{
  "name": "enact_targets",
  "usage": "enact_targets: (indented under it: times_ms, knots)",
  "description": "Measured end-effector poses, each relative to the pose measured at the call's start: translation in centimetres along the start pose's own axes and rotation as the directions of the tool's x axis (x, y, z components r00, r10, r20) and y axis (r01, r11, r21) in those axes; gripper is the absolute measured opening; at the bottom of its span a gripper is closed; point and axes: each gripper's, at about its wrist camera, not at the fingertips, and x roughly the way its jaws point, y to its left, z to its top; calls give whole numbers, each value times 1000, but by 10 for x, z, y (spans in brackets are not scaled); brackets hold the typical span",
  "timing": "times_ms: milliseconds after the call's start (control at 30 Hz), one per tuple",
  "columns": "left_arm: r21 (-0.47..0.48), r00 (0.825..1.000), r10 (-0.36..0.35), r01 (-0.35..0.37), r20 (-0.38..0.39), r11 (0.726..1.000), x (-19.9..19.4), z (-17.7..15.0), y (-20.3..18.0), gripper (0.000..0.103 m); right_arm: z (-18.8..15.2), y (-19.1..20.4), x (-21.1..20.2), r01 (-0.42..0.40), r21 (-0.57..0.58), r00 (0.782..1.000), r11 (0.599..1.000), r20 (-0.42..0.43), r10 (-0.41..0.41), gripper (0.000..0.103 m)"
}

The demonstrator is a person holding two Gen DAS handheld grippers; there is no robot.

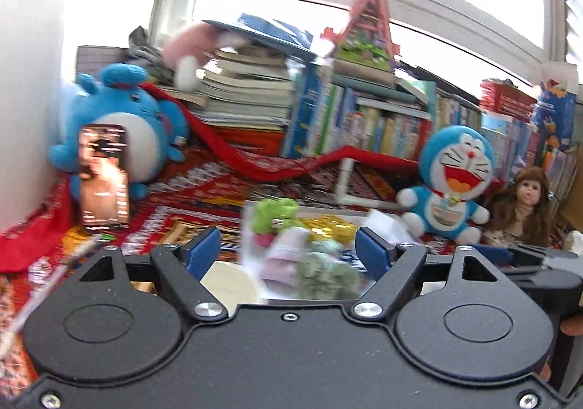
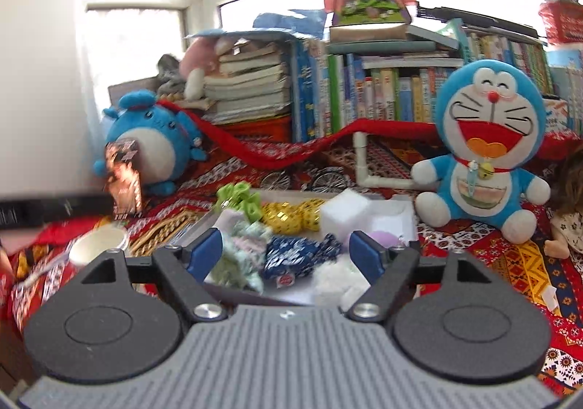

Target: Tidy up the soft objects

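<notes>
A shallow white tray [image 2: 406,216] on the patterned cloth holds several soft things: a green plush piece [image 2: 238,199], a yellow patterned roll [image 2: 291,217], a white foam block [image 2: 344,210], a pale green fluffy cloth [image 2: 240,248], a blue patterned bundle [image 2: 298,256] and white fluff [image 2: 333,278]. My right gripper [image 2: 286,250] is open, above the tray's near edge, holding nothing. My left gripper [image 1: 288,250] is open and empty over the same tray [image 1: 349,216], where the green plush [image 1: 275,214], a pink cloth [image 1: 282,259] and the pale green cloth [image 1: 324,272] show.
A blue round plush [image 2: 153,139] with a phone [image 2: 124,177] leaning on it sits at left. A Doraemon plush [image 2: 488,146] and a doll [image 1: 524,205] sit at right. Books [image 2: 364,88] line the back. A white bowl [image 2: 96,245] lies left of the tray.
</notes>
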Motion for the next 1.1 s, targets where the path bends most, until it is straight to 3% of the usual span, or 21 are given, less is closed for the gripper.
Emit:
enact_targets:
  times_ms: [233, 400, 700, 800, 1100]
  knots:
    - [-42, 993, 118, -118, -1, 992, -23, -5, 61, 81, -20, 21, 11, -20, -79, 998, 997, -61, 15, 88]
    - [-86, 980, 188, -193, -60, 977, -22, -25, 99, 79, -32, 32, 20, -35, -100, 994, 994, -103, 25, 88]
    - [-172, 963, 124, -168, -240, 971, 8, -73, 128, 64, -46, 56, 33, -24, -206, 991, 978, -136, -4, 88]
    - [-165, 960, 98, -145, -262, 976, 21, -79, 124, 63, -50, 63, 37, -21, -242, 991, 970, -137, -13, 88]
    - [-159, 952, 113, -163, -285, 974, 47, -87, 125, 63, -58, 77, 45, -40, -323, 987, 946, -158, -12, 88]
